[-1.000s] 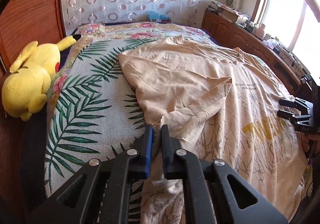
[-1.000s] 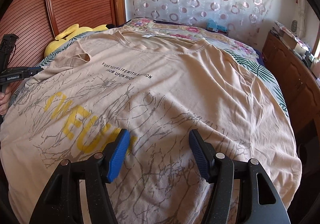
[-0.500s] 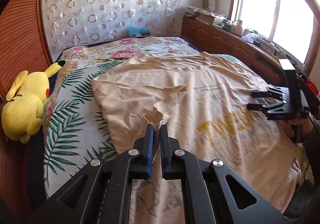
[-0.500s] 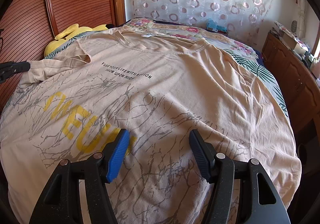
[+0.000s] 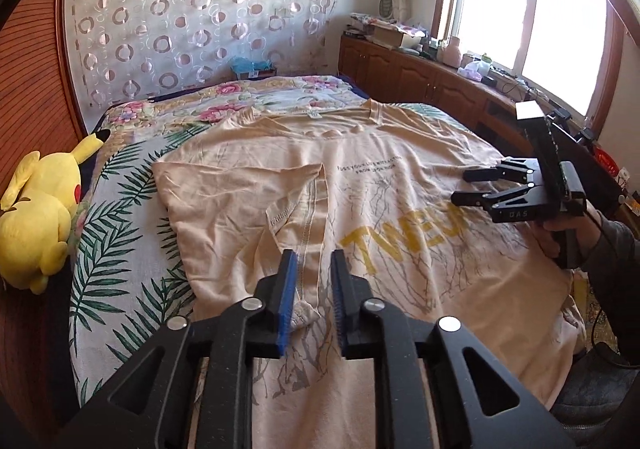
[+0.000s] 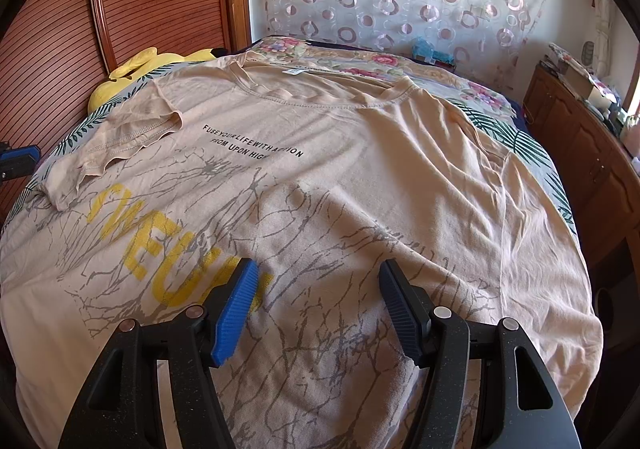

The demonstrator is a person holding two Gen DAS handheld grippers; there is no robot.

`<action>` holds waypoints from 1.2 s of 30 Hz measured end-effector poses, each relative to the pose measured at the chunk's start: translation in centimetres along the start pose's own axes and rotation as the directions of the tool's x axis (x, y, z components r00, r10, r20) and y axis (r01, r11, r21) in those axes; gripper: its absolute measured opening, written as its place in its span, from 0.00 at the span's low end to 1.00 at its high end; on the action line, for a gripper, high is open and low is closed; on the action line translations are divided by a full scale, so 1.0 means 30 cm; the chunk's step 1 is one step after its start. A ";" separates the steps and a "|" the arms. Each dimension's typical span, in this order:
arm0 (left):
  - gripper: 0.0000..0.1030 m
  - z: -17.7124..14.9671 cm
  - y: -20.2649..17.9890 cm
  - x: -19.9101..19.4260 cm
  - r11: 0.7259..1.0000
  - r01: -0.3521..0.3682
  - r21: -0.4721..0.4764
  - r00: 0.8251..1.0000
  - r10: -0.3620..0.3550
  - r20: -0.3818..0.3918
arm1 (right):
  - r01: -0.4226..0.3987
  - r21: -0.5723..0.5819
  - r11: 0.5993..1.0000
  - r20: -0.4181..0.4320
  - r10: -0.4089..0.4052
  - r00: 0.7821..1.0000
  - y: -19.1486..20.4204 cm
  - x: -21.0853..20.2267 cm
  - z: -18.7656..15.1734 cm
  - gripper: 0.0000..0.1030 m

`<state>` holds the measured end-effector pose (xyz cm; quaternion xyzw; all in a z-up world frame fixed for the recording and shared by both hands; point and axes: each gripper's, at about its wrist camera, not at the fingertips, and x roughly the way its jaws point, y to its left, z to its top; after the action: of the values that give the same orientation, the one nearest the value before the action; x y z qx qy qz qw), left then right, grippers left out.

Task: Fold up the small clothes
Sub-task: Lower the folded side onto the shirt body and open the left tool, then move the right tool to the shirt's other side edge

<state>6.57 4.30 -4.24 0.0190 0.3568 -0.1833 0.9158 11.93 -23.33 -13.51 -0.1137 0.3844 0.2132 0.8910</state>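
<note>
A beige T-shirt (image 5: 400, 185) with a yellow and grey print lies face up across the bed (image 5: 120, 249). Its left sleeve (image 5: 304, 201) is folded inward onto the chest. My left gripper (image 5: 313, 255) hovers at the sleeve's end; its jaws are opening, the hem lies loose between them and the pads do not press it. In the right wrist view the sleeve (image 6: 128, 137) rests flat on the shirt (image 6: 360, 169). My right gripper (image 6: 319, 265) stands open over the lower print with nothing in it, and also appears as the right gripper (image 5: 460, 187) at the far side.
A yellow plush toy (image 5: 40, 209) sits at the bed's left edge by a wooden slatted wall (image 6: 120, 1). A low wooden cabinet (image 5: 420, 81) with clutter runs under the window. A person's hand (image 5: 560, 233) holds the right gripper.
My left gripper carried the sleeve in over the shirt's front, then its jaws parted and the sleeve dropped flat. The right gripper kept still.
</note>
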 end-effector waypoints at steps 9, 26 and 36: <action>0.41 0.046 0.052 0.047 0.998 -0.063 -0.029 0.998 0.063 0.005 | 0.000 -0.001 1.000 0.000 0.000 1.000 0.005 -0.002 -0.004 0.64; 0.18 0.063 0.066 0.275 0.999 -0.007 -0.054 0.992 0.000 -0.125 | -0.002 -0.001 1.000 -0.001 0.002 1.000 0.002 0.003 -0.003 0.64; 0.32 0.079 -0.050 0.195 0.999 -0.019 0.028 0.996 0.021 -0.083 | -0.002 -0.002 1.000 -0.001 0.002 1.000 0.000 0.005 -0.005 0.64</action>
<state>11.55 0.62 -6.21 0.0425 0.3918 -0.1779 0.9017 11.93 -23.33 -13.73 -0.1144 0.3848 0.2145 0.8904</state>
